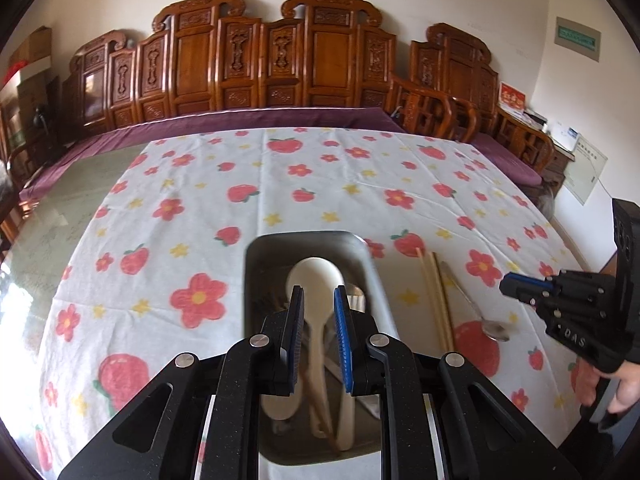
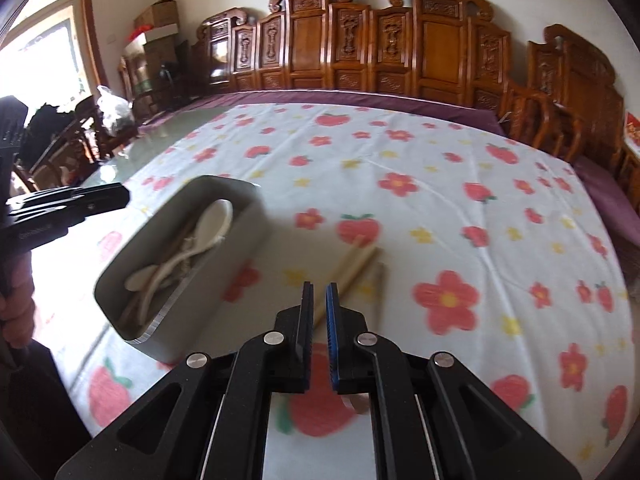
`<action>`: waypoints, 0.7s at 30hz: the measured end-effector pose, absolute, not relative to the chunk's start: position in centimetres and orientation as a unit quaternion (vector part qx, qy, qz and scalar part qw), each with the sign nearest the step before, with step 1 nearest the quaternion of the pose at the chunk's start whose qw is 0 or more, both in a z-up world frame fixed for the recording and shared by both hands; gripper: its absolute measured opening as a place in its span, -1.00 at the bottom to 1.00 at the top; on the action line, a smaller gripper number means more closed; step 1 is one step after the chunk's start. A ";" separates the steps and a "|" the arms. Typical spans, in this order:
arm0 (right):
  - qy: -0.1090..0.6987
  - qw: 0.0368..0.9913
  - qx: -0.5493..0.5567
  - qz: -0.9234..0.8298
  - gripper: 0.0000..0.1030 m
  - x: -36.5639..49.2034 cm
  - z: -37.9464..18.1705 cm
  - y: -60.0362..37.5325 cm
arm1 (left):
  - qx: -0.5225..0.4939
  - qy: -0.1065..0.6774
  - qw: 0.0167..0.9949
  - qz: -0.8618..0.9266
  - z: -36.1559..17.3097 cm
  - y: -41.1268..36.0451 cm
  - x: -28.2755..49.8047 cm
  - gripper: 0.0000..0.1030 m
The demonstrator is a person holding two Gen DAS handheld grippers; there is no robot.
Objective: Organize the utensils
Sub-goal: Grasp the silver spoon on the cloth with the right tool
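On the counter [image 2: 400, 152], draped in a white cloth printed with red flowers and strawberries, a grey metal tray [image 1: 376, 276] already holds white spoons [image 1: 316, 280] and some wooden sticks. In the left wrist view the left gripper [image 1: 318, 294] hovers above this tray, its jaws slightly apart with nothing pinched between them. At about three o'clock from the tray lie a pair of chopsticks [image 1: 436, 300] and, just beside them, a metal spoon [image 1: 480, 316], both loose on the cloth.

From the right wrist view the right gripper [image 2: 318, 292] points down at the chopsticks [image 2: 352, 268], which run toward twelve o'clock from its tips. Its jaws stand narrowly apart and hold nothing.

The step in hand seems to be fetching the remaining loose utensils. The next move likely calls for widening the right jaws, lowering them around the chopsticks, closing firmly on both, then carrying them to the tray at ten o'clock.
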State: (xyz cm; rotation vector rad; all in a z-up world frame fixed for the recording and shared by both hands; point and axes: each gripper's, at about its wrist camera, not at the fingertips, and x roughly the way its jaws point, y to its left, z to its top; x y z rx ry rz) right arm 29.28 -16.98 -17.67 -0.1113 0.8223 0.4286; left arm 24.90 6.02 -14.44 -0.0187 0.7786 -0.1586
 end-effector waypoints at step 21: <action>0.434 0.876 -0.099 0.182 -0.46 27.9 -23.8 -17.7 | 0.036 0.396 0.907 -0.138 -16.9 -1.2 23.8 -0.73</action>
